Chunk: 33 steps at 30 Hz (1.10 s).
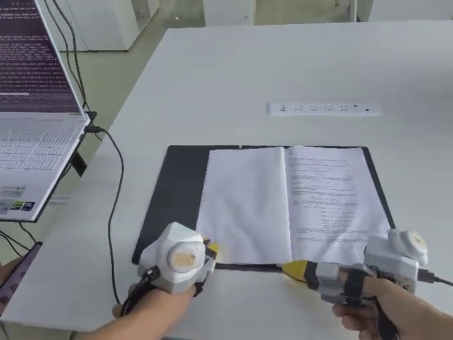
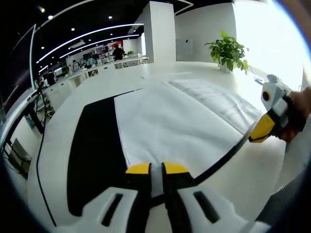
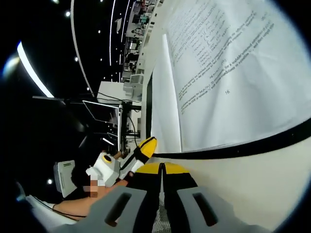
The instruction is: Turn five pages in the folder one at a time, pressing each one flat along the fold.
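Left fingers (image 2: 138, 169): almost together with a thin slit between, at the blank page's (image 1: 244, 205) near edge; whether they nip it I cannot tell.
Right fingers (image 3: 175, 169): pressed together, empty, just off the fold's (image 1: 287, 212) near end.
Folder (image 1: 177, 191): open flat on the worktop (image 1: 283, 64), printed page (image 1: 333, 198) on the right.
Step, likely: turning the printed page.
Advice: lift one sheet by its corner, carry it over, then stroke the fold end to end.

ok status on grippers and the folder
Left gripper at blank page bottom edge, grip unclear; right gripper shut, below printed page. Folder open flat. Power strip well beyond it.
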{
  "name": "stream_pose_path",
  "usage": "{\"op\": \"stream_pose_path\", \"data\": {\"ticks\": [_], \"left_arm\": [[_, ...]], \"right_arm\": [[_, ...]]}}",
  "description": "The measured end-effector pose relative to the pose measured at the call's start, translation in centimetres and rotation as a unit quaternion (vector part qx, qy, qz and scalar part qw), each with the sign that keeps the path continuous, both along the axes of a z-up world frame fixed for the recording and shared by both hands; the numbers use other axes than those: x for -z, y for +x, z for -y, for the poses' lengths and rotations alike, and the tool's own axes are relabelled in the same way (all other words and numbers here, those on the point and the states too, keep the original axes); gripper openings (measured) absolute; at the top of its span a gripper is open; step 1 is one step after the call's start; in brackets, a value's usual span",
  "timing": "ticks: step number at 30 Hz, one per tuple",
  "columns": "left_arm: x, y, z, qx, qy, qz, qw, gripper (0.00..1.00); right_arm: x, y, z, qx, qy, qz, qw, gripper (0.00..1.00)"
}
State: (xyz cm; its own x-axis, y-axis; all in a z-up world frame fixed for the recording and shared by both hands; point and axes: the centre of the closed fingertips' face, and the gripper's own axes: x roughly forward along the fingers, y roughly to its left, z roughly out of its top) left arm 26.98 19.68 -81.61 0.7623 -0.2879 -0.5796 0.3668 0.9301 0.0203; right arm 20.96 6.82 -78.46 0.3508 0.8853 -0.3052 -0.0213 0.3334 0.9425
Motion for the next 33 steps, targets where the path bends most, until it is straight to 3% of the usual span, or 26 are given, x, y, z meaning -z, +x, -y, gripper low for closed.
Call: {"op": "stream_pose_path", "data": {"ticks": [2,6,9,10,11,14,19,22,23,26,28,30,33], "left_arm": [[0.0,-0.3,0.0,0.007,0.012,-0.005,0.9999,0.07],[-0.2,-1.2,-0.1,0.008,0.014,-0.029,0.9995,0.08],[-0.3,-2.1,0.3,0.027,0.011,-0.053,0.9982,0.16],[-0.5,-2.5,0.4,0.038,0.015,-0.060,0.9974,0.19],[-0.8,-2.8,0.6,0.043,0.015,-0.061,0.9971,0.22],[-2.1,-3.4,0.9,0.061,0.011,-0.057,0.9965,0.24],[-4.7,-4.2,1.2,0.072,-0.005,-0.051,0.9961,0.32],[-6.3,-4.6,1.4,0.073,-0.019,-0.040,0.9964,0.37],[-6.7,-4.7,1.4,0.072,-0.021,-0.037,0.9965,0.37],[-8.3,-5.2,1.3,0.069,-0.031,-0.025,0.9968,0.43],[-9.5,-5.4,1.3,0.068,-0.037,-0.012,0.9970,0.49],[-10.1,-5.6,1.2,0.067,-0.039,-0.007,0.9970,0.53],[-11.1,-6.1,1.1,0.066,-0.046,-0.001,0.9968,0.55]], "right_arm": [[-1.7,-0.3,0.2,0.002,-0.007,0.032,0.9994,0.00],[-3.2,0.0,1.7,0.010,-0.033,0.077,0.9965,0.00],[-4.1,0.0,3.5,0.011,-0.078,0.124,0.9891,0.02],[-4.2,0.0,3.7,0.011,-0.084,0.129,0.9880,0.06],[-4.8,0.0,4.3,0.016,-0.098,0.150,0.9837,0.08],[-6.0,-0.7,5.3,0.007,-0.112,0.172,0.9787,0.09],[-7.4,-0.6,8.0,0.022,-0.174,0.235,0.9562,0.21],[-8.4,-0.6,9.8,0.038,-0.211,0.265,0.9401,0.29],[-8.6,-0.8,10.0,0.040,-0.219,0.268,0.9372,0.31],[-9.5,-0.8,12.0,0.068,-0.259,0.290,0.9190,0.37],[-9.9,-0.9,12.8,0.084,-0.274,0.296,0.9113,0.42],[-10.2,-1.0,14.0,0.094,-0.301,0.307,0.8981,0.48],[-10.4,-1.4,15.2,0.105,-0.315,0.309,0.8912,0.52]]}}
